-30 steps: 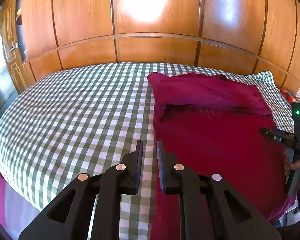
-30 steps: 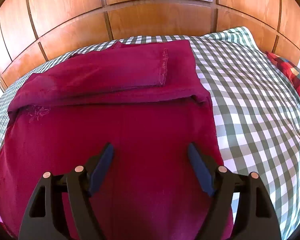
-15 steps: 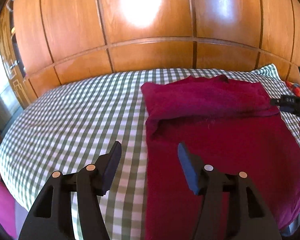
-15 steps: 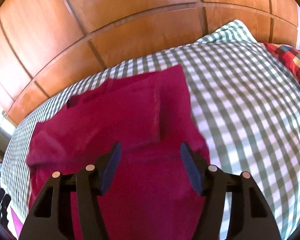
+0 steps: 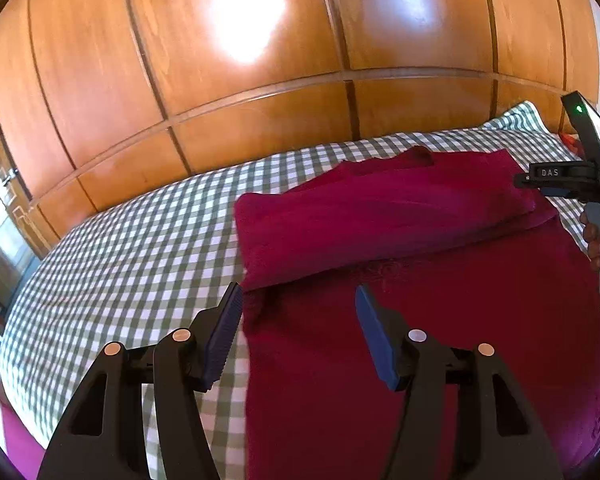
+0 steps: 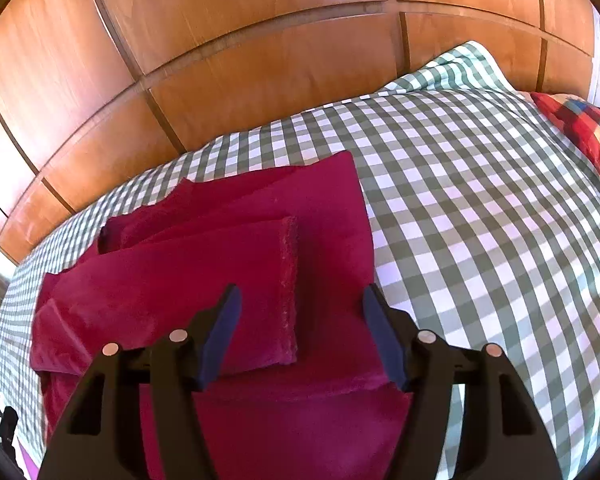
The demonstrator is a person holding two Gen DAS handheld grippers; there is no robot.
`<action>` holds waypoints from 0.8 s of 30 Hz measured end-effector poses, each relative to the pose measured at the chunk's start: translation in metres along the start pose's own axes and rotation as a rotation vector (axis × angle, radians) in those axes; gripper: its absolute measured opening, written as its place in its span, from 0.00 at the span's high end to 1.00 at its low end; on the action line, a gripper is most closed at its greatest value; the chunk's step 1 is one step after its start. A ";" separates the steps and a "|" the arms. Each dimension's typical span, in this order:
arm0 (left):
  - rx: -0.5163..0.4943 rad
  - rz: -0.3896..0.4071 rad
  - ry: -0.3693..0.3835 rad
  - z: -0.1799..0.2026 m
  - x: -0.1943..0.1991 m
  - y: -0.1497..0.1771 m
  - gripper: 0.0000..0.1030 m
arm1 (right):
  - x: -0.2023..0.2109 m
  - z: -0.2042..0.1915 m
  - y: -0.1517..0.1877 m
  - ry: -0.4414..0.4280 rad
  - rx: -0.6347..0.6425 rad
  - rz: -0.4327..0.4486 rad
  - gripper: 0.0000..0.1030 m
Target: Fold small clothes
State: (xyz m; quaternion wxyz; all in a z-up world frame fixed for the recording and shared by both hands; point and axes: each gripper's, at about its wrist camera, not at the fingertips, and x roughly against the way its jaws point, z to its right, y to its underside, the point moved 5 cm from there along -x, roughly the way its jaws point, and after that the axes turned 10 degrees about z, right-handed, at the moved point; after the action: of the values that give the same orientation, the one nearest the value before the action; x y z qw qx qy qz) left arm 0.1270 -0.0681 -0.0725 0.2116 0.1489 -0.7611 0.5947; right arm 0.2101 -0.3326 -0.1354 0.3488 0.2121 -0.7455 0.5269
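**Both grippers poised over a half-folded red garment on the bed**

A wooden panelled wall fills the view beyond both grippers. Below it lies the bed, covered in a green-and-white checked sheet, which spreads out to the left of the left gripper and to the right of the right gripper. A red garment lies flat on the bed under and ahead of both grippers, its far part folded back over itself, with a sleeve laid across the fold just ahead of the right gripper. A patchwork pillow sits far off to the right gripper's right. The left gripper stands about half open over the garment's left edge, gripping nothing. The right gripper's jaws are closing, about half apart, above the garment near its right edge, with no cloth pinched between them. A hand grips the right gripper's handle.
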 end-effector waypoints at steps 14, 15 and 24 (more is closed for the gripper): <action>-0.041 -0.028 0.029 0.020 -0.022 0.000 0.44 | -0.010 0.000 0.001 0.020 0.098 0.003 0.71; -0.043 -0.030 0.029 0.021 -0.023 0.000 0.44 | -0.010 0.000 0.001 0.022 0.103 0.005 0.73; -0.052 -0.036 0.035 0.025 -0.028 0.000 0.44 | -0.011 0.007 -0.001 0.043 0.104 0.002 0.85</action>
State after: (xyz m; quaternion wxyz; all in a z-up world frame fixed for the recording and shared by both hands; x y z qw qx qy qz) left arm 0.1480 -0.0928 -0.0919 0.2395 0.1467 -0.7698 0.5731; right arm 0.2155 -0.3403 -0.1447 0.3527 0.2177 -0.7095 0.5699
